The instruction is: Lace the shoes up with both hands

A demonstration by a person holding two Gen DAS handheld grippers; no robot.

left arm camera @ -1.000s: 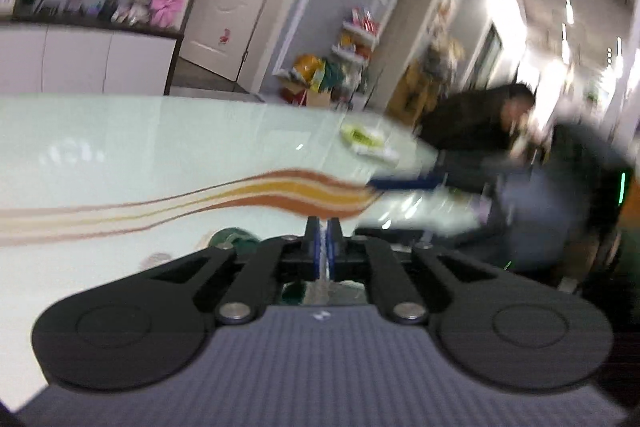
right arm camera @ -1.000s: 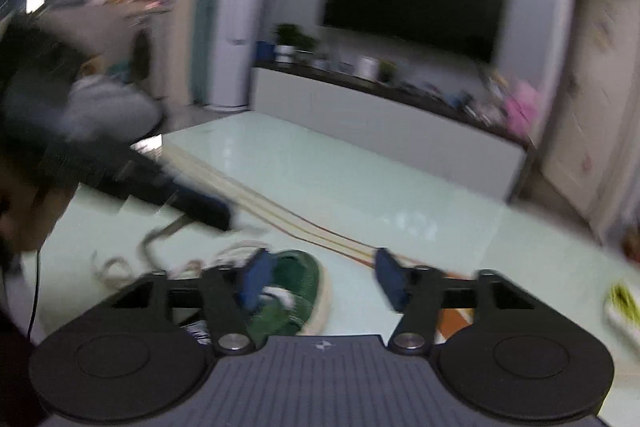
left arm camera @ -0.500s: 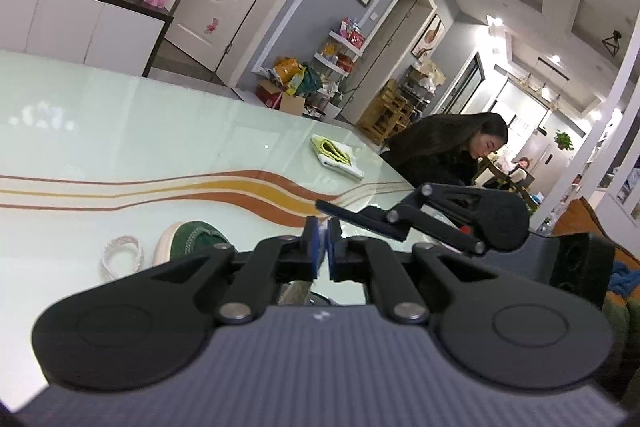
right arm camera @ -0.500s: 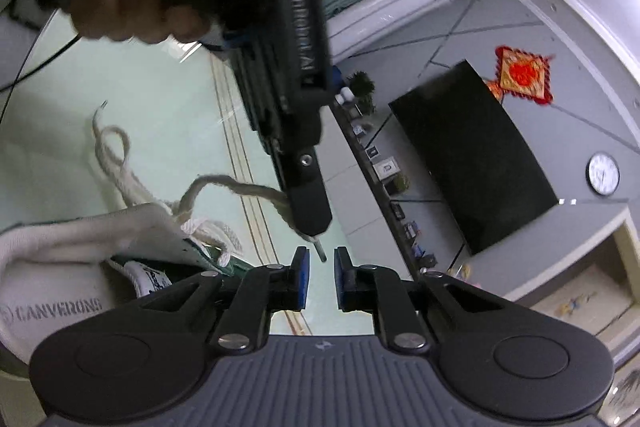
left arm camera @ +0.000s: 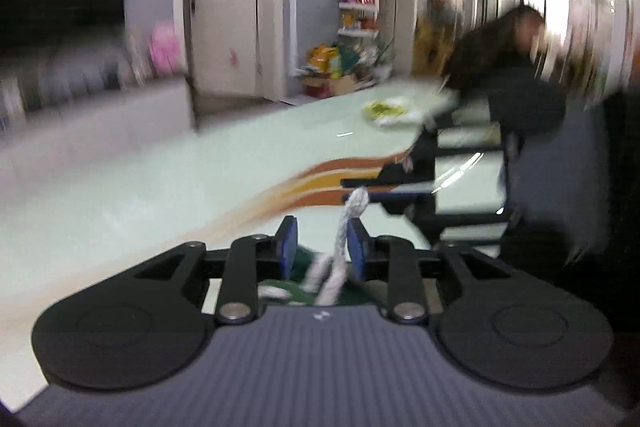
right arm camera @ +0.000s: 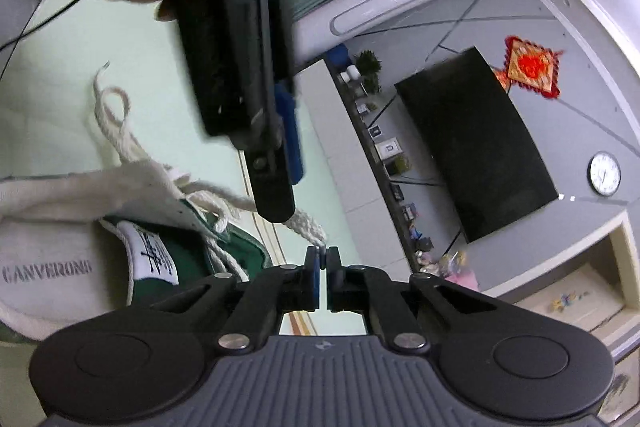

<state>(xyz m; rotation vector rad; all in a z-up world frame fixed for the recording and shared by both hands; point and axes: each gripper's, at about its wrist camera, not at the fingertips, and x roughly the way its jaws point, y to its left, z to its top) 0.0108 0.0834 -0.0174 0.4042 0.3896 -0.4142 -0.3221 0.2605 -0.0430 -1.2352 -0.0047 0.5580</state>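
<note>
Room: pale green glass table [left arm camera: 140, 195] with orange stripes is filling the left wrist view, blurred; a cabinet and a dark screen are showing beyond it in the right wrist view.
Shoe: a green shoe [right arm camera: 188, 259] with a white lining is lying on the table, just left of and below the right jaws; its lower eyelets are already carrying crossed lace.
Lace: a white lace [right arm camera: 304, 227] is running from the top eyelets up to the right jaws; its other end [right arm camera: 108, 107] is curling loose on the table, well left of them.
Right gripper [right arm camera: 322, 259]: jaws are pressing nearly together, pinching the lace tip between the blue pads.
Left gripper [left arm camera: 322, 243]: jaws are standing apart, with the lace passing between them, nearer the right-hand pad, ungripped.
Progress: lacing is looking partly done; the upper eyelets are probably waiting, though they are hard to read.
Left to do: threading this end, then handling the loose end.
</note>
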